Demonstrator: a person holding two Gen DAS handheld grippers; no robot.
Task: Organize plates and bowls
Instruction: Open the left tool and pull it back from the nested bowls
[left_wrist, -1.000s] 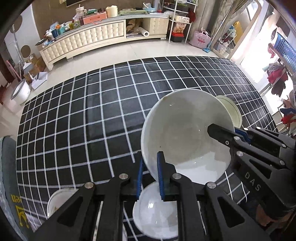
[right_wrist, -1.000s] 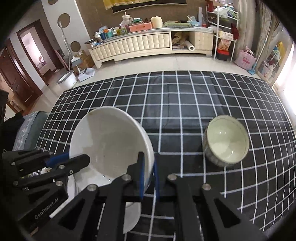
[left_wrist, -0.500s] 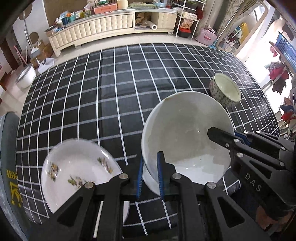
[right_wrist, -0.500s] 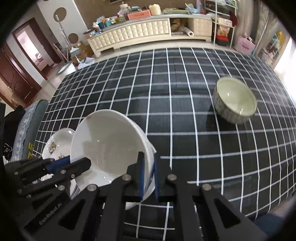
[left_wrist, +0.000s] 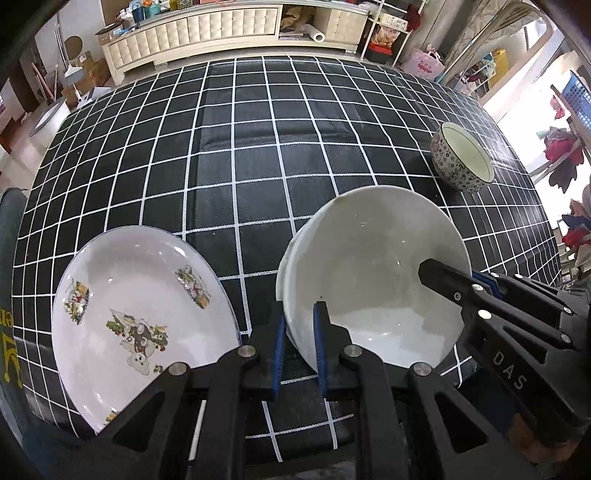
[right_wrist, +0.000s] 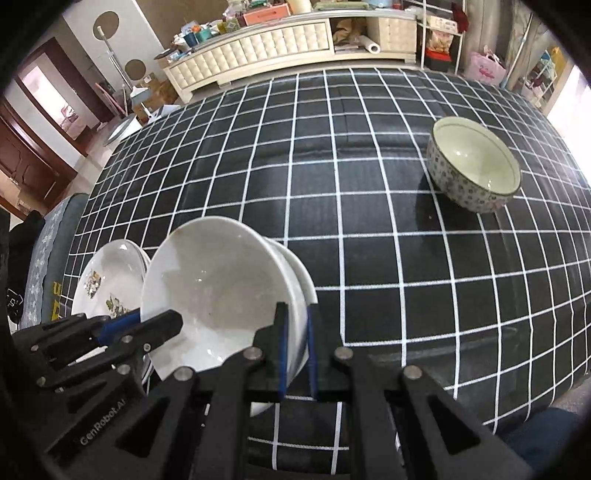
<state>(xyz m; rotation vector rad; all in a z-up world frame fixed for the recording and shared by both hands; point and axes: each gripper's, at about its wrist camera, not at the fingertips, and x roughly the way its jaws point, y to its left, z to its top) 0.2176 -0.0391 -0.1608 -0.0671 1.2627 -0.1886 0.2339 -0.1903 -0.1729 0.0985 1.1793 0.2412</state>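
1. L gripper (left_wrist: 298, 345) clamped on near-left rim of white bowl (left_wrist: 373, 273); R gripper (right_wrist: 295, 349) pinching its opposite rim. Both jaws nearly shut on the wall.
2. Bowl tilted, sitting over a 2nd white dish (right_wrist: 304, 280) – looks like stacking step, nearly seated.
3. Left of bowl: printed plate (left_wrist: 140, 314), close by.
4. Far right of bowl: patterned bowl (right_wrist: 474, 170), well apart.
5. Next, prob: level it, settle, release both.

On the checked tablecloth (left_wrist: 258, 155), the decorated plate (left_wrist: 140, 317) lies at the near left edge. Just right of it, near the front edge, the large bowl (left_wrist: 373, 280) sits tilted atop another dish. The patterned small bowl (right_wrist: 474, 168) stands well apart, toward the right edge.
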